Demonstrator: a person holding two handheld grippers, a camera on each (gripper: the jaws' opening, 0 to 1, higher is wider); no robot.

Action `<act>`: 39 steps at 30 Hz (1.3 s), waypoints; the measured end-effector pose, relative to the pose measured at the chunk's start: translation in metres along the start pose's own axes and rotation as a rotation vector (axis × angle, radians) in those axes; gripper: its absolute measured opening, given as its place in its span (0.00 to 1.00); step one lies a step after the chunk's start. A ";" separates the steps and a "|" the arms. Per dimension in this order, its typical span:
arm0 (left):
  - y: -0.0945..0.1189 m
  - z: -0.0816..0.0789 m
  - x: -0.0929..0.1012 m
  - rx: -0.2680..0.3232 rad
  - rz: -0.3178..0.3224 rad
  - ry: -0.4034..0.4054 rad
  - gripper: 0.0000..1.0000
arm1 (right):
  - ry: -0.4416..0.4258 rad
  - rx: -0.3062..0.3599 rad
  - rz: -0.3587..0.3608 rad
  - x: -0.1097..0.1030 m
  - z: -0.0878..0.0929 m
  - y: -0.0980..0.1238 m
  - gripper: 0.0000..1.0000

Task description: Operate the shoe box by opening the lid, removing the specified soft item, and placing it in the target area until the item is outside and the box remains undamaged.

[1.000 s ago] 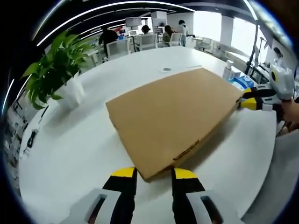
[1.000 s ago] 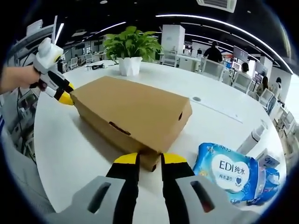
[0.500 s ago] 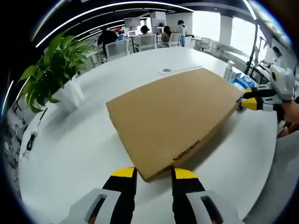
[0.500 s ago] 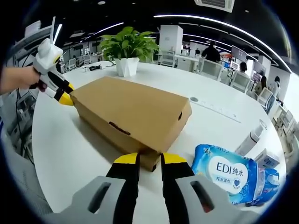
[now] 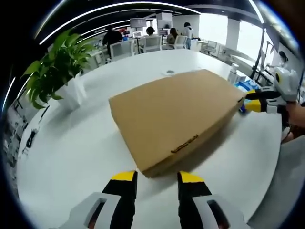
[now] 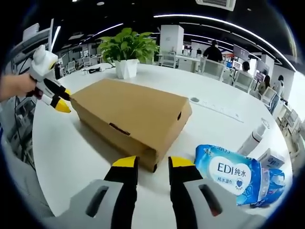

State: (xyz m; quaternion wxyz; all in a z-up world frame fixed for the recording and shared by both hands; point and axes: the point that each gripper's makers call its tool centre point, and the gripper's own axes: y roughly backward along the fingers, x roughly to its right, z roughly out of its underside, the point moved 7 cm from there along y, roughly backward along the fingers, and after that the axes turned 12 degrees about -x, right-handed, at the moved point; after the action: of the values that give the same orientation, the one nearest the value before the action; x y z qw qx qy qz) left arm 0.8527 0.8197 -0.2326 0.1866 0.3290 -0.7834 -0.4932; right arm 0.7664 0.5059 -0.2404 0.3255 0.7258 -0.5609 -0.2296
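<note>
A shut brown cardboard shoe box (image 5: 176, 117) lies flat on the white table (image 5: 71, 152). My left gripper (image 5: 157, 179) is open, and the box's near corner sits just ahead of the gap between its yellow-tipped jaws. In the right gripper view the same box (image 6: 128, 112) has its opposite corner right at the gap of my open right gripper (image 6: 153, 164). Each gripper also shows in the other's view, held by a hand at the box's far end: the right gripper (image 5: 255, 105) and the left gripper (image 6: 57, 101). The lid is down, so the inside is hidden.
A blue pack of wet wipes (image 6: 233, 174) and a white bottle (image 6: 252, 138) lie right of the box. A potted plant (image 6: 126, 47) stands at the table's far side, also the plant (image 5: 52, 71). Office desks, chairs and people fill the background.
Both grippers have drawn back slightly from the box's corners, and their jaws stand a little wider apart. The box has not moved.
</note>
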 end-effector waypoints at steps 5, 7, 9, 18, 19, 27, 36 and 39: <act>0.012 0.008 0.005 0.022 0.004 0.024 0.36 | -0.025 0.002 0.003 -0.001 0.002 0.010 0.32; 0.015 0.011 0.005 0.033 0.005 0.035 0.37 | -0.030 0.004 0.009 -0.001 0.004 0.014 0.35; 0.018 0.014 0.009 0.038 0.008 0.042 0.38 | -0.039 0.006 0.013 -0.001 0.006 0.020 0.38; 0.036 0.032 0.028 0.071 0.012 0.073 0.45 | -0.097 0.009 0.038 0.003 0.023 0.047 0.52; 0.039 0.035 0.031 0.075 0.015 0.076 0.45 | -0.102 0.010 0.041 0.003 0.025 0.049 0.53; 0.054 0.046 0.047 0.110 0.024 0.105 0.48 | -0.146 0.016 0.073 0.006 0.042 0.077 0.58; 0.068 0.054 0.068 0.144 0.030 0.126 0.51 | -0.184 0.025 0.114 0.017 0.063 0.109 0.63; 0.071 0.053 0.072 0.162 0.027 0.130 0.51 | -0.195 0.031 0.131 0.024 0.071 0.120 0.66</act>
State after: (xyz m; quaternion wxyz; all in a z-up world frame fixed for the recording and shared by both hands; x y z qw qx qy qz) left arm 0.7451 0.8245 -0.1951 0.2166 0.3638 -0.8114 -0.4030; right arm 0.6437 0.4486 -0.2003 0.2725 0.6668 -0.6395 -0.2687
